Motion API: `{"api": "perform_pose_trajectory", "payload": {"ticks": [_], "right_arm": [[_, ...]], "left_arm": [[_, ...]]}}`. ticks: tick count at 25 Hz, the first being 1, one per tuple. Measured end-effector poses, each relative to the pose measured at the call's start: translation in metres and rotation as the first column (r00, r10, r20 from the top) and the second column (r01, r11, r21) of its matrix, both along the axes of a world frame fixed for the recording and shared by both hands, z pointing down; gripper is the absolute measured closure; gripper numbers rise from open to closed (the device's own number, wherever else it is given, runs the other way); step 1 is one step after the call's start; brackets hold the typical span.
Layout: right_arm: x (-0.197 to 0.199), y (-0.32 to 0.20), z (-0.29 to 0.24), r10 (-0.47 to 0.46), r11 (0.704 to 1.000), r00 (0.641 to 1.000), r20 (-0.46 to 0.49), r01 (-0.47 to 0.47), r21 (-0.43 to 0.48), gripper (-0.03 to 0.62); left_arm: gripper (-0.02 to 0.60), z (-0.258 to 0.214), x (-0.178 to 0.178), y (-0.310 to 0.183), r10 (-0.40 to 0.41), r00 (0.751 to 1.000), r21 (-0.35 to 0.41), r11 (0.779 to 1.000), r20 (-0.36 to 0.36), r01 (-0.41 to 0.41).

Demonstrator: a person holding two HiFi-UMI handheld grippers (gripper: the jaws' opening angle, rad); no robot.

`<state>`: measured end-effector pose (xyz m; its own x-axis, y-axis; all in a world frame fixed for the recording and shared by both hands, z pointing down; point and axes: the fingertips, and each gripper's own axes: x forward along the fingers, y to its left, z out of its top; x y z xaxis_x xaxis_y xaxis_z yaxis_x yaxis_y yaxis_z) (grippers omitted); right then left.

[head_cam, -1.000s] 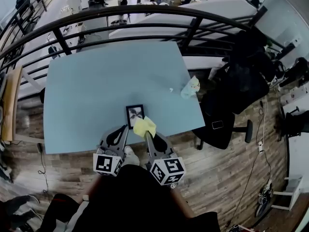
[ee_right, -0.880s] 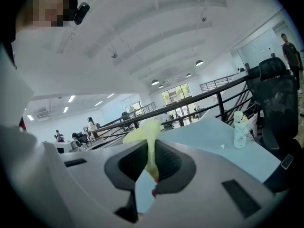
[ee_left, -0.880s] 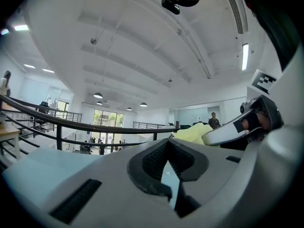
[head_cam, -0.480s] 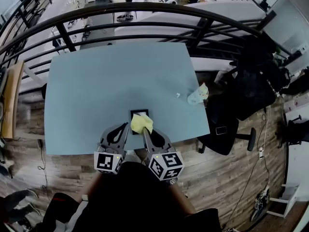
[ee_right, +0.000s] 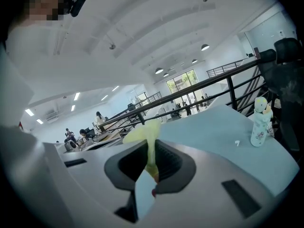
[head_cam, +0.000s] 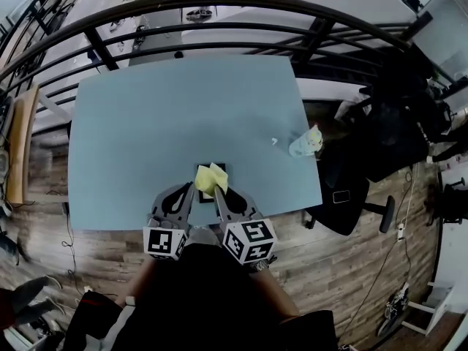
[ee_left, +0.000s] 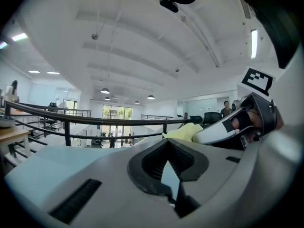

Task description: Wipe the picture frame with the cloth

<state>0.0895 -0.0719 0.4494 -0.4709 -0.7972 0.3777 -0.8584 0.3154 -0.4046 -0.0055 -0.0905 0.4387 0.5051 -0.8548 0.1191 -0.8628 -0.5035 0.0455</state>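
Observation:
A small black picture frame [head_cam: 206, 197] lies flat near the front edge of the light blue table [head_cam: 146, 130]. A yellow cloth [head_cam: 210, 177] covers most of it. My right gripper [head_cam: 217, 194] is shut on that cloth, which stands pinched between its jaws in the right gripper view [ee_right: 145, 132]. My left gripper [head_cam: 191, 189] sits just left of the frame with its jaws together and nothing seen between them. In the left gripper view the cloth [ee_left: 183, 132] and the right gripper [ee_left: 228, 127] show to the right. The frame's picture is hidden.
A small patterned bottle [head_cam: 307, 143] stands near the table's right edge, with a tiny white scrap [head_cam: 274, 142] beside it. A black railing [head_cam: 219, 13] curves behind the table. A dark chair [head_cam: 344, 189] with a coat stands to the right.
The right gripper has carried the yellow cloth from the frame's lower right corner up and left, so it now lies over most of the frame. The left gripper has hardly moved.

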Motion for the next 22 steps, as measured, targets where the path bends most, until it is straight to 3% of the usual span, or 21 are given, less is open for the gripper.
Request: {"api": "perform_pose_trajectory", "payload": {"ticks": [13, 22], "right_arm": [[0.017, -0.041, 0.055, -0.092, 0.990, 0.994, -0.059, 0.085, -0.114, 0.559], [0.015, -0.054, 0.102, -0.121, 0.973, 0.989, -0.091, 0.100, -0.207, 0.559]], "left_arm": [[0.581, 0.037, 0.013, -0.027, -0.090, 0.995, -0.061, 0.994, 0.037, 0.092], [0.581, 0.066, 0.010, -0.036, -0.111, 0.992, -0.119, 0.986, 0.068, 0.118]]}}
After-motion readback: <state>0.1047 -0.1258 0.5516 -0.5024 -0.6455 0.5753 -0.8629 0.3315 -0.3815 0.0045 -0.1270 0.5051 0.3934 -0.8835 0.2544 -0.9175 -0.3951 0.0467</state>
